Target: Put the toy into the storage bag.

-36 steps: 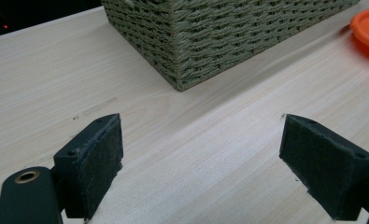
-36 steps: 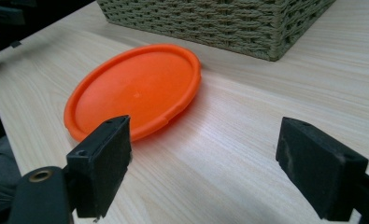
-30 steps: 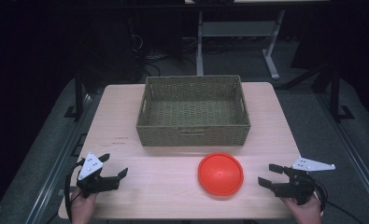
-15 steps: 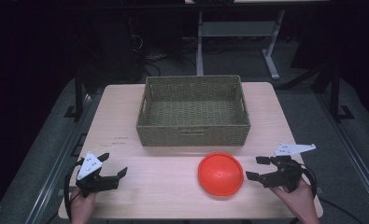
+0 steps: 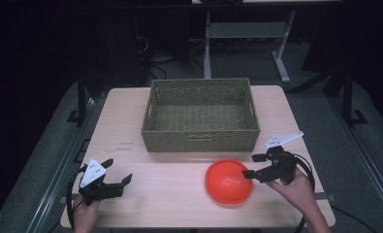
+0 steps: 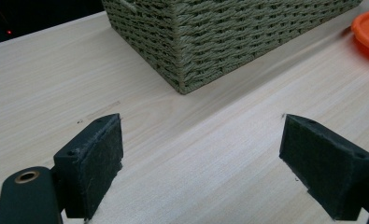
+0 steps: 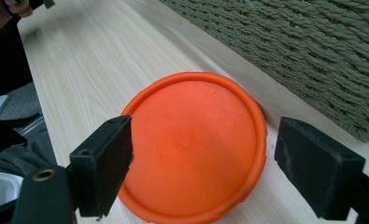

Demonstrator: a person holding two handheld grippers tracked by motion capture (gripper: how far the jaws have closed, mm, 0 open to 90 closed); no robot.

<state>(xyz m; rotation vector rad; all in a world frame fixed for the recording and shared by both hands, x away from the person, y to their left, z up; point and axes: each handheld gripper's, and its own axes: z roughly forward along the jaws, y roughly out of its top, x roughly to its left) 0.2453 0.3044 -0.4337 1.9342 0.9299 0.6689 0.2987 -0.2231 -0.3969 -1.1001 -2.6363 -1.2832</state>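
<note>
An orange round plate (image 5: 229,181) lies upside down on the wooden table, just in front of the woven basket (image 5: 201,115). My right gripper (image 5: 253,165) is open at the plate's right rim, pointing left across it. In the right gripper view the plate (image 7: 195,142) lies between and beyond the two spread pads (image 7: 108,164). My left gripper (image 5: 117,171) rests open near the table's front left corner, with bare wood between its pads (image 6: 92,161). The basket's corner (image 6: 205,42) stands ahead of it.
The basket is empty and takes up the table's (image 5: 126,126) back middle. Bare wood lies between the two grippers. Dark floor, metal frame legs (image 5: 281,48) and cables lie beyond the table's far edge.
My right gripper has moved left and forward from the table's right edge up to the plate's rim. The left gripper has stayed in place.
</note>
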